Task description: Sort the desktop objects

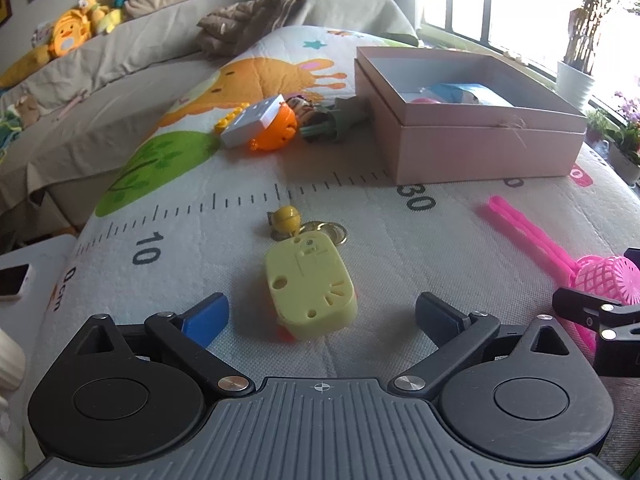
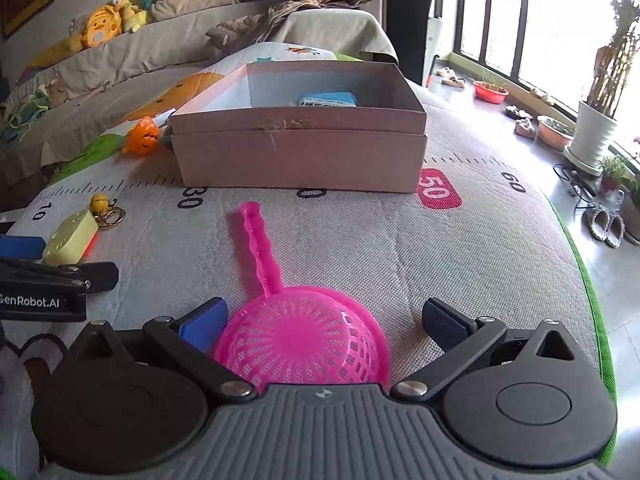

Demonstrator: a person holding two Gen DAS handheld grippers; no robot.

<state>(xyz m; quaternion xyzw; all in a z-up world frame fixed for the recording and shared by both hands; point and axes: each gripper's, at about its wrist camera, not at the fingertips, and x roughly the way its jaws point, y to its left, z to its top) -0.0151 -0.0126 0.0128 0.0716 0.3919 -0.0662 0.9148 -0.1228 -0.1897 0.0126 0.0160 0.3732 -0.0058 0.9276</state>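
A pale yellow toy [image 1: 310, 294] with key rings and a small yellow bell [image 1: 285, 216] lies on the mat between the fingers of my left gripper [image 1: 322, 314], which is open around its near end. It also shows in the right wrist view [image 2: 70, 236]. A pink plastic strainer [image 2: 304, 336] lies upside down with its handle pointing away; my right gripper [image 2: 324, 322] is open around its bowl. The strainer also shows in the left wrist view [image 1: 560, 256]. An open pink cardboard box [image 1: 472, 140] stands further back on the mat, also in the right wrist view [image 2: 300, 152], holding a blue-and-white packet [image 2: 326, 100].
An orange toy [image 1: 276, 132], a white block [image 1: 252, 120] and a green toy [image 1: 336, 120] lie left of the box. A sofa with plush toys [image 1: 72, 34] is behind. Potted plants [image 2: 592, 128] and slippers [image 2: 608, 228] stand on the floor at right. A phone [image 1: 12, 280] lies at left.
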